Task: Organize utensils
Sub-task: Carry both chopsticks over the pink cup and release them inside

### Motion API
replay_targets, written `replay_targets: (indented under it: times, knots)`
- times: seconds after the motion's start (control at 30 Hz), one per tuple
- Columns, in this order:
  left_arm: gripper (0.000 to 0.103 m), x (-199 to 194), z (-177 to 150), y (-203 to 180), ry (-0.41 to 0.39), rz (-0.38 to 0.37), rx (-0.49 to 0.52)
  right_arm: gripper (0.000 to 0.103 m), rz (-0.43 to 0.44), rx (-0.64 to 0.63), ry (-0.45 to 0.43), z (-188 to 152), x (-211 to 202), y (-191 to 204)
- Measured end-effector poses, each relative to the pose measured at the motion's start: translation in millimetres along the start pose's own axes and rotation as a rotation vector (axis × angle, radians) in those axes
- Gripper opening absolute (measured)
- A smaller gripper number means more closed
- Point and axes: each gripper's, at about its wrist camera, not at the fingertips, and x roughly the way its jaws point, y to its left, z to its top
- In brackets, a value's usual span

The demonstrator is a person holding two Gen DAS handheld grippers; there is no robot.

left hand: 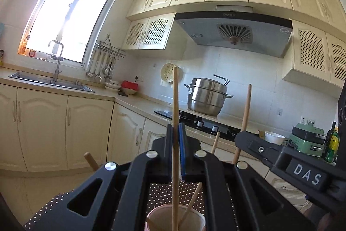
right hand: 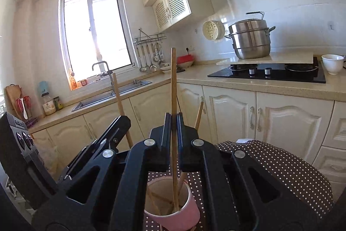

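Note:
My left gripper (left hand: 176, 129) is shut on a wooden chopstick (left hand: 175, 101) that stands upright with its lower end inside a pink paper cup (left hand: 175, 218). My right gripper (right hand: 173, 120) is shut on another upright wooden chopstick (right hand: 173, 83) whose lower end is in the same pink cup (right hand: 173, 207). Other chopsticks (right hand: 200, 114) lean in the cup. The cup stands on a brown polka-dot cloth (right hand: 281, 170). The right gripper's body (left hand: 281, 157) shows in the left wrist view, the left gripper's body (right hand: 97, 144) in the right wrist view.
Cream kitchen cabinets run behind the table. A steel sink (right hand: 112, 94) lies under the window. A black hob (right hand: 268, 73) carries a steel steamer pot (right hand: 250, 40). A white bowl (right hand: 333, 63) stands beside the hob.

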Motion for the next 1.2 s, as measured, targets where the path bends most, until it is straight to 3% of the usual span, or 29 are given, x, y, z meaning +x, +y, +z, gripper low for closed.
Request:
replay_targets:
  times: [0.33, 0.37, 0.43, 0.73, 1.2]
  knots:
    - [0.008, -17, -7, 6, 0.083, -0.007, 0.014, 0.006, -0.031, 0.003, 0.036, -17, -12, 1]
    - [0.010, -18, -8, 7, 0.098, -0.013, 0.013, 0.006, -0.033, 0.003, 0.041, -19, -13, 1]
    - [0.025, -20, -8, 9, 0.111, -0.005, 0.008, 0.006, -0.039, 0.007, 0.046, -22, -15, 1]
    - [0.045, -31, -9, 14, 0.173, -0.003, 0.009, 0.006, -0.057, 0.004, 0.070, -32, -18, 6]
    - [0.060, -50, -9, 16, 0.231, 0.029, 0.049, 0.007, -0.083, 0.019, 0.098, -41, -26, 12]
